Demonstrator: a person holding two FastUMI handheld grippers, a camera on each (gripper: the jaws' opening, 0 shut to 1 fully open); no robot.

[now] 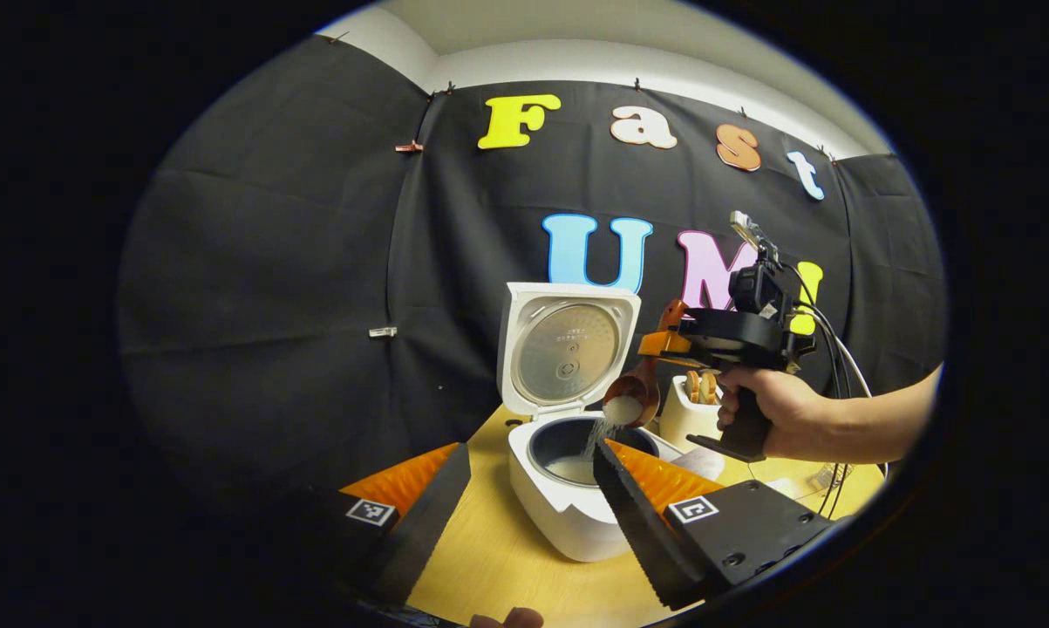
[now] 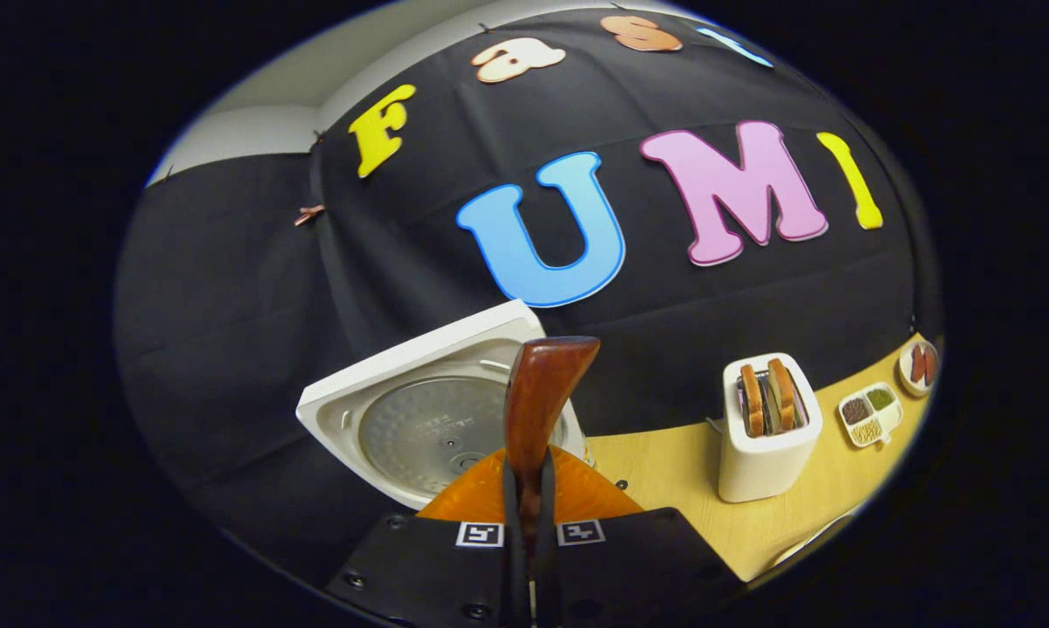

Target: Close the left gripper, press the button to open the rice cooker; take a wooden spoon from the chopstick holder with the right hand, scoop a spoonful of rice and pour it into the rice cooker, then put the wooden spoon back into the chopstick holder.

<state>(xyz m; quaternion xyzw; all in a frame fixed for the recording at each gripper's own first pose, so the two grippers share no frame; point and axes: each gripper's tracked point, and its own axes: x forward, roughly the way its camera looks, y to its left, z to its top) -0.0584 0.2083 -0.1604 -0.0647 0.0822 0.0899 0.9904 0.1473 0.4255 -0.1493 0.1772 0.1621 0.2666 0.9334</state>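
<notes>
The white rice cooker [image 1: 576, 523] stands on the wooden table with its lid [image 1: 568, 344] up. My left gripper [image 1: 531, 449] is open just in front of it, one finger on each side of the pot and touching nothing. A hand holds my right gripper [image 1: 664, 342] above the pot's right rim, shut on the wooden spoon [image 1: 639, 394]. The spoon's bowl is tipped down and white rice [image 1: 598, 432] streams into the pot. In the right gripper view the spoon's handle [image 2: 541, 392] stands clamped in my right gripper [image 2: 528, 475], above the raised lid [image 2: 437, 427].
The white chopstick holder [image 2: 764, 445] with wooden utensils stands right of the cooker, also seen as the chopstick holder [image 1: 690, 414]. Two small dishes [image 2: 868, 414] lie at the table's far right. The person's forearm [image 1: 864, 423] and cables [image 1: 838, 475] reach in from the right.
</notes>
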